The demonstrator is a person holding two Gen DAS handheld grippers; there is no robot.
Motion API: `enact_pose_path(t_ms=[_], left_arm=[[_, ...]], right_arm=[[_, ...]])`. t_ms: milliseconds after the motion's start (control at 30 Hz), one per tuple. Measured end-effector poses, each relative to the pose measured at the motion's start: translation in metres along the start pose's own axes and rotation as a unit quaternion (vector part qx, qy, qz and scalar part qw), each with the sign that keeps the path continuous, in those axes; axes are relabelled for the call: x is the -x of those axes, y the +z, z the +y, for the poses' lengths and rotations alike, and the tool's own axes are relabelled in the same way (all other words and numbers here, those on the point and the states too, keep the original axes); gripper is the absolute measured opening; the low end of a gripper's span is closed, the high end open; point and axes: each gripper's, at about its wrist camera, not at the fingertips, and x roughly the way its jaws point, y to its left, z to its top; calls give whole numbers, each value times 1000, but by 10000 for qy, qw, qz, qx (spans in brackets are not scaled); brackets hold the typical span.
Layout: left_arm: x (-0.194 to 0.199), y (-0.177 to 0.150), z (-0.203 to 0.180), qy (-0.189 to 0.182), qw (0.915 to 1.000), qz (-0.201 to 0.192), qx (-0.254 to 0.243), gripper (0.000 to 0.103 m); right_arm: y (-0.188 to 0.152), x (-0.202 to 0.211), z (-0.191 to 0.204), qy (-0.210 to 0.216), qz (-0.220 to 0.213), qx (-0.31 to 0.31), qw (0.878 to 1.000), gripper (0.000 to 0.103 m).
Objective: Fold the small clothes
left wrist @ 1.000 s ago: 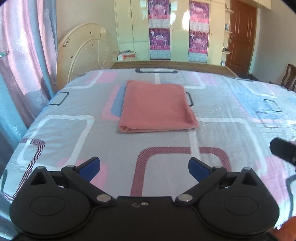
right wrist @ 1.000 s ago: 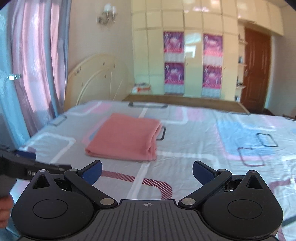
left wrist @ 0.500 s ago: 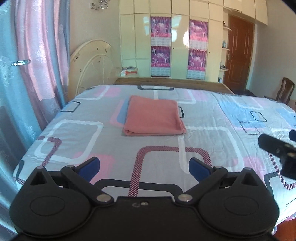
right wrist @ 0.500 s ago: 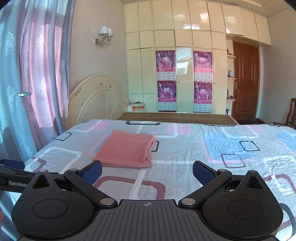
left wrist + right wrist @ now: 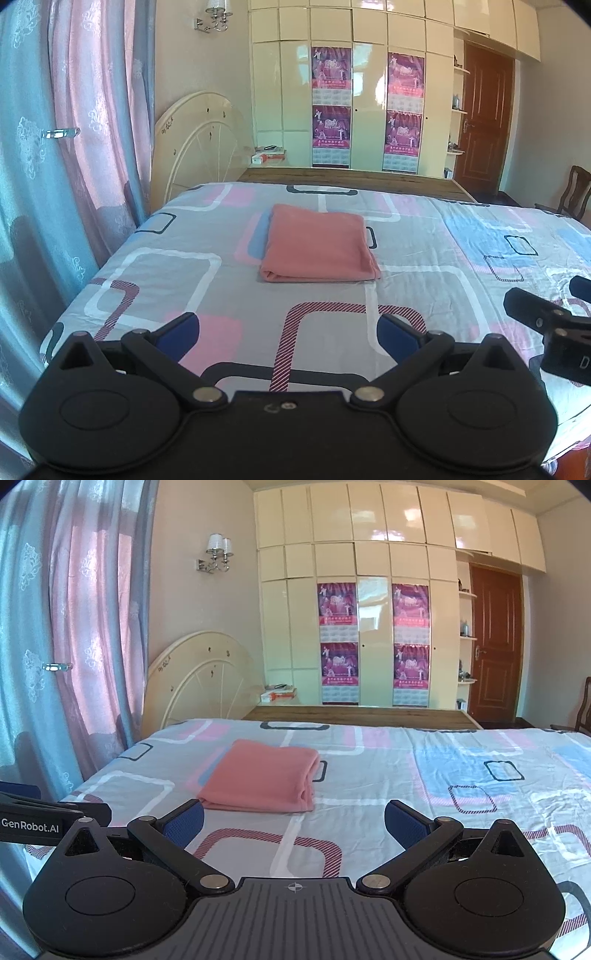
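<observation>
Both grippers, left point(image 5: 288, 332) and right point(image 5: 293, 821), hang with jaws spread and empty over the bed's point(image 5: 424, 266) near edge, the folded pink cloth point(image 5: 317, 243) lying flat well ahead, straight before the left gripper and so likely nearer it.

The folded cloth point(image 5: 319, 245) was plain salmon pink; the bedsheet point(image 5: 424, 266) was grey, patterned with rounded rectangles in white, pink, pale blue, black and maroon hatching; the left gripper point(image 5: 288, 334) was black with blue fingers point(image 5: 179, 332); the right gripper point(image 5: 293, 819) matched it; the curtain point(image 5: 74, 627) ran pink and teal with white floral motifs; the wardrobe point(image 5: 373, 590) was glossy cream; the door point(image 5: 495, 646) was reddish brown.
</observation>
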Motion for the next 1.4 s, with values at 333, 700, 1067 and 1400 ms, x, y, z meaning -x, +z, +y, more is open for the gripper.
enact_pose_path(t_ms=[333,700,1067,1400], left_arm=[[-1,0,2,56,10000,-5,3,102],[-6,2,5,69,10000,37,-5,102],[-18,6,1,43,9999,124,-40,102],[-43,9,-4,-202,9994,264,-117,99]], right_arm=[[0,-1,-3,53,7,-2,10000,103],[1,-7,-4,69,66,9,10000,103],[3,-19,-6,80,157,-21,9998,103],[3,-35,-12,-5,295,-134,9995,103]])
